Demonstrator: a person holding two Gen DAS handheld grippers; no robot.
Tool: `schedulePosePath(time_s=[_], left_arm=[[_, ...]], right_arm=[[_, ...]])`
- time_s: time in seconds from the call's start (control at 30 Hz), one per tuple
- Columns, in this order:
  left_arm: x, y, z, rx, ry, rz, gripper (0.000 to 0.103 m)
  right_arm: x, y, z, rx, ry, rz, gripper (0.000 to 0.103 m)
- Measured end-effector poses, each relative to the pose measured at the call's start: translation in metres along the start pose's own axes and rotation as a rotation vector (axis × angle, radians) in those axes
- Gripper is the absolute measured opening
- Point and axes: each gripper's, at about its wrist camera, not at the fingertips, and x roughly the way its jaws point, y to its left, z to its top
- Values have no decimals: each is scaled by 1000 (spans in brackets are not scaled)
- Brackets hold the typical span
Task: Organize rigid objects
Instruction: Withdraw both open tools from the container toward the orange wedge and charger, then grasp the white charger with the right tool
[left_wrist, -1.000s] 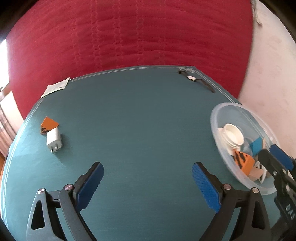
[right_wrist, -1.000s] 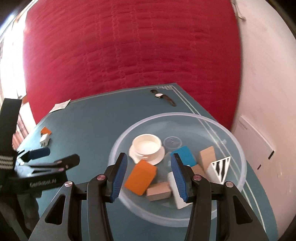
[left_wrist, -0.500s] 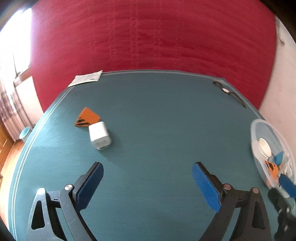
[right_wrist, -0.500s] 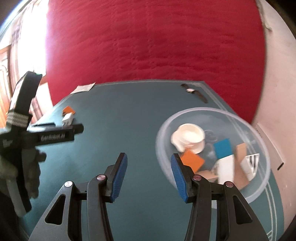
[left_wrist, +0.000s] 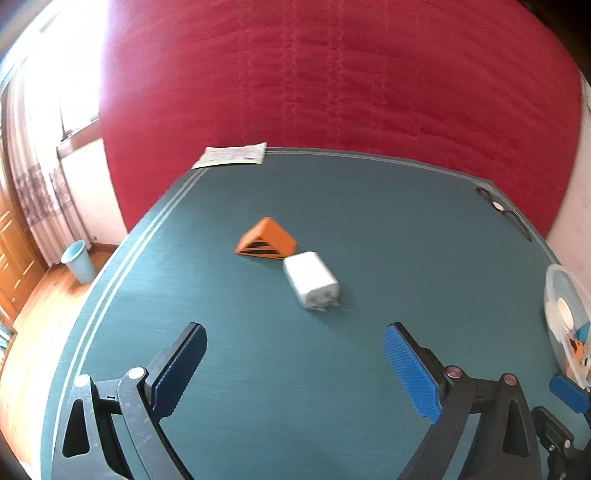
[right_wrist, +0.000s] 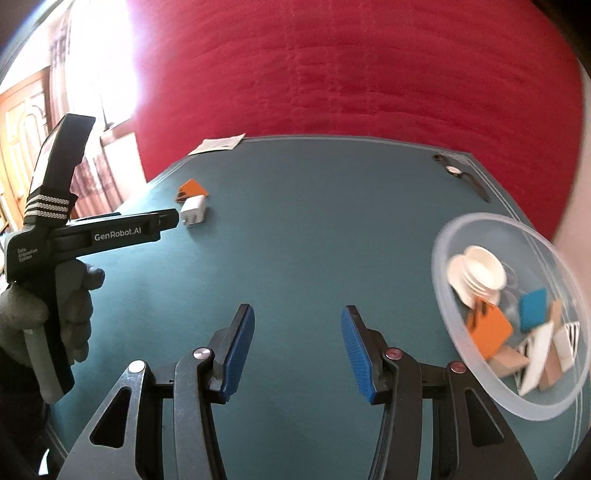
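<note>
A white plug adapter (left_wrist: 312, 282) lies on the teal table (left_wrist: 258, 369), touching an orange wedge block (left_wrist: 266, 240) with black stripes behind it. My left gripper (left_wrist: 293, 363) hovers just short of the adapter, open wide and empty. From the right wrist view the adapter (right_wrist: 195, 214) and the wedge (right_wrist: 191, 190) sit far left, with the left gripper's tip beside the adapter. My right gripper (right_wrist: 297, 347) is open over bare table with nothing between its pads. A clear plastic bowl (right_wrist: 447, 317) at the right holds white cups, orange, blue, wooden and striped blocks.
A paper slip (left_wrist: 232, 157) lies at the table's far left corner and a wristwatch (left_wrist: 500, 210) at the far right edge. A red quilted panel (left_wrist: 332, 74) stands behind the table. A blue bin (left_wrist: 78, 260) is on the floor to the left. A gloved hand (right_wrist: 55, 310) holds the left gripper.
Both grippers swung left across the table. The adapter and wedge moved from the far left toward the centre of the left wrist view. The bowl slid from under the right gripper to its right edge.
</note>
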Motion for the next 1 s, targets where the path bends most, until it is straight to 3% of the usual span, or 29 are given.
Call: schedulePosePath(time_s=[0.3,0.7,1.0], left_arm=[[2,35,-4,-19,-13,46,99],[13,65,-7,-71,-10,133,99],[22,77,-9,-124,26,148,99]], right_arm=[[28,32,13,-22,39,51,51],[79,66,53,-26,67,115,51],[121,94,81,-48,94,168,51]])
